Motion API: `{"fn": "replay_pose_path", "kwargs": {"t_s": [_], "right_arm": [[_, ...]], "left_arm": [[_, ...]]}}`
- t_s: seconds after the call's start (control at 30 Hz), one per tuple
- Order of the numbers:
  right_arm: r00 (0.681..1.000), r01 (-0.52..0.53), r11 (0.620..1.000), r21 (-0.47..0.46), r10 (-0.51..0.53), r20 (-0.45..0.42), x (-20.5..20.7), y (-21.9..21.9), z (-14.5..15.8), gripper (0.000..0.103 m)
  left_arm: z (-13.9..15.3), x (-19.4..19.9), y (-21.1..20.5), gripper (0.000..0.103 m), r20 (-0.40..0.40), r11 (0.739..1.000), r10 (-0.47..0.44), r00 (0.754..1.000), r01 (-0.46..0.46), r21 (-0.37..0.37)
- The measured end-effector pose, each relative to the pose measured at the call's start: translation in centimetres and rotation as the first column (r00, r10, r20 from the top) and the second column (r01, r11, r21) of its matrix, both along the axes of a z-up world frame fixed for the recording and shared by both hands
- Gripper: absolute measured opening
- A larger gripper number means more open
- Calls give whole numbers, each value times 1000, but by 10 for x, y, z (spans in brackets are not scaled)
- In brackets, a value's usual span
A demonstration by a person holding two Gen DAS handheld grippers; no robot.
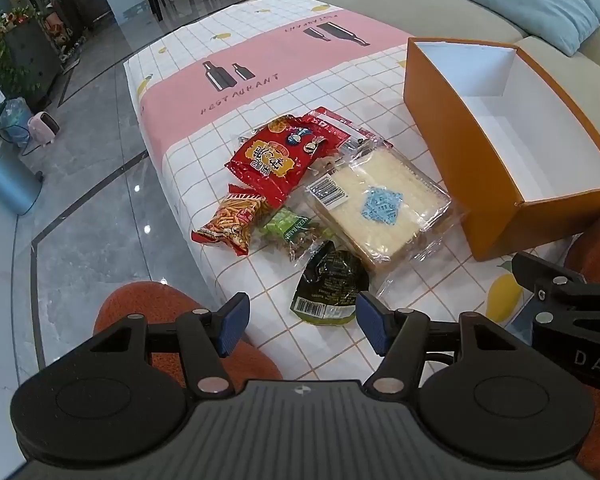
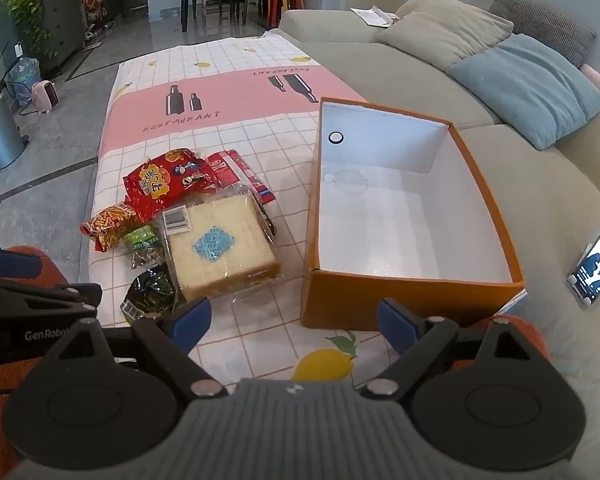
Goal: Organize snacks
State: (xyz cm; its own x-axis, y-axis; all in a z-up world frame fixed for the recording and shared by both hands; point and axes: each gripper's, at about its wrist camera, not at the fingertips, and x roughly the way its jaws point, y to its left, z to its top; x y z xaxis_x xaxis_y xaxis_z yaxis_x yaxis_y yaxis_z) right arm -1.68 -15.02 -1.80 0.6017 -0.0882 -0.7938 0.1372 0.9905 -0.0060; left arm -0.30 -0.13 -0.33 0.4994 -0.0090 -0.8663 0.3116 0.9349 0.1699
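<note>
A pile of snacks lies on the tablecloth: a clear-wrapped bread slab (image 1: 380,204) (image 2: 220,246), a red puffed bag (image 1: 274,160) (image 2: 164,182), a stick-snack bag (image 1: 232,222) (image 2: 110,226), a green raisin pack (image 1: 292,234) (image 2: 142,244), a dark green pouch (image 1: 332,284) (image 2: 150,292) and a flat red packet (image 1: 334,126) (image 2: 242,174). An empty orange box (image 1: 440,132) (image 2: 380,300) with a white inside stands to their right. My left gripper (image 1: 300,324) is open, just short of the dark pouch. My right gripper (image 2: 296,322) is open, in front of the box's near wall.
The table (image 1: 260,56) carries a pink and white checked cloth; its left edge drops to a grey tiled floor. A grey sofa with a blue cushion (image 2: 528,88) runs along the right. A phone on a stand (image 2: 598,264) sits on the sofa. An orange stool (image 1: 140,304) is below left.
</note>
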Motion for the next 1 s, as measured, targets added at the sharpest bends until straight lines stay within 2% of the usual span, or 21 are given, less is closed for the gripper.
{"fn": "replay_pose_path", "kwargs": {"t_s": [1.0], "right_arm": [[1000, -7, 1000, -4, 7, -10, 2, 1, -3, 88]], "left_arm": [[-6, 4, 2, 73, -12, 1000, 2, 1000, -2, -3]]}}
